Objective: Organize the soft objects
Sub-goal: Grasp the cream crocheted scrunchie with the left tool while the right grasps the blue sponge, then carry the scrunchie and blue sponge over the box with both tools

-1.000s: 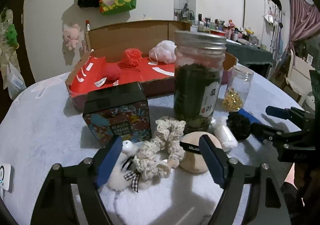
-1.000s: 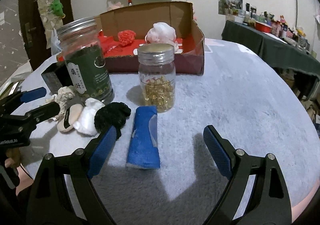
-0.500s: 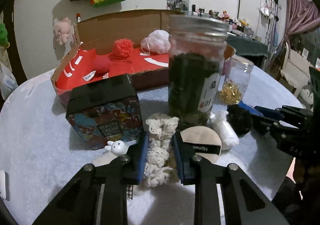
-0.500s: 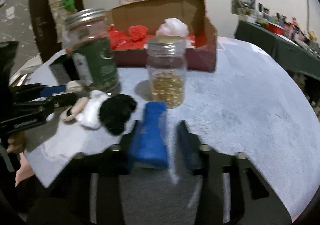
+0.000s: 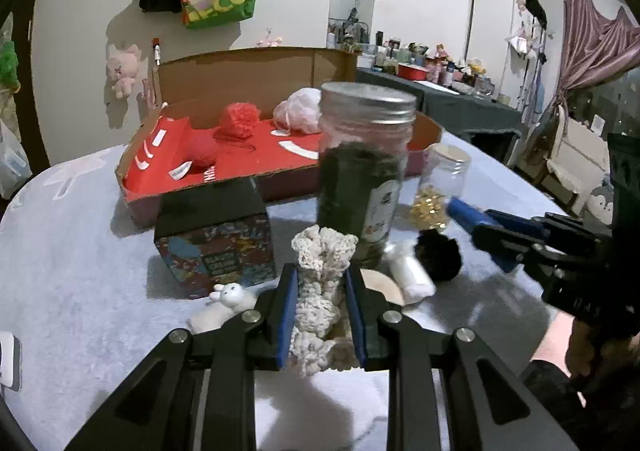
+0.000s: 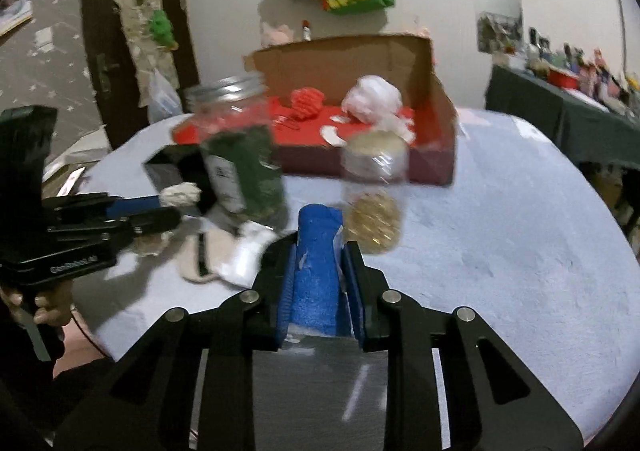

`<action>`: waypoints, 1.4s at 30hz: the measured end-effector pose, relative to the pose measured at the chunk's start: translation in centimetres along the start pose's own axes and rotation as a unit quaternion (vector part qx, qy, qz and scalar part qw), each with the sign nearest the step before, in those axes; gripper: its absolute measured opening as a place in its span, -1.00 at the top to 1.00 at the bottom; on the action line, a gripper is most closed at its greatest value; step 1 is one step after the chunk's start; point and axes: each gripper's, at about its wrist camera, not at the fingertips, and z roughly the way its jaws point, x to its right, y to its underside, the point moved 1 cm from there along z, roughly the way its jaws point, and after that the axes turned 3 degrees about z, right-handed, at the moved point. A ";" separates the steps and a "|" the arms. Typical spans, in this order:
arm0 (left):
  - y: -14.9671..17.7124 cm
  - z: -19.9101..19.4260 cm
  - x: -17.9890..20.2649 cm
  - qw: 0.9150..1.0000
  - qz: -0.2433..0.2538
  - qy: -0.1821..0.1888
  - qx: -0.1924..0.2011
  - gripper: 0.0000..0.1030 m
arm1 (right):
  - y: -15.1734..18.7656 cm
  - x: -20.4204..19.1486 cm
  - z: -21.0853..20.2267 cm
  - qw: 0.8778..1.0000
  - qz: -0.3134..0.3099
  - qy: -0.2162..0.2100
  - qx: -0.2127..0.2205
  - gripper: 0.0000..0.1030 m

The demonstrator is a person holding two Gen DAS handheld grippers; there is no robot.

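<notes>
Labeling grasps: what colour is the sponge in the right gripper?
Blue sponge, clearest in the right wrist view.

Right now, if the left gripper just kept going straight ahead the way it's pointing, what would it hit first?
Probably the tall jar of dark leaves, standing right beyond the cream scrunchie that the left gripper clamps. Depth is hard to judge.

— What do we have on the worktop [image 5: 72, 251]?
— We see a pale fleecy cover. At twelve o'clock a cardboard box [image 5: 256, 147]; nearer, a black carton [image 5: 216, 239] at ten, a green-filled jar [image 5: 362, 179] at centre, a small jar [image 5: 444, 187] at two.
— And by the jar's foot?
— A white rabbit toy [image 5: 224, 303], a white roll [image 5: 412, 275], a black pompom [image 5: 438, 255].
</notes>
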 end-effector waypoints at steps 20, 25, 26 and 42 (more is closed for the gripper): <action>-0.2 0.7 1.3 1.000 0.003 0.025 -0.004 0.51 | -0.4 -2.9 1.5 0.999 -0.013 -0.038 -0.012 0.56; -0.2 0.7 1.3 1.000 0.001 0.024 -0.004 0.51 | -0.3 -2.9 1.6 0.999 -0.013 -0.038 -0.013 0.56; -0.2 0.7 1.3 1.000 0.000 0.023 -0.005 0.51 | -0.3 -2.8 1.6 0.999 -0.012 -0.037 -0.013 0.56; 0.6 -1.6 -2.4 1.000 -0.021 -0.005 -0.001 0.51 | 0.0 -0.4 0.6 0.999 0.012 -0.027 -0.018 0.56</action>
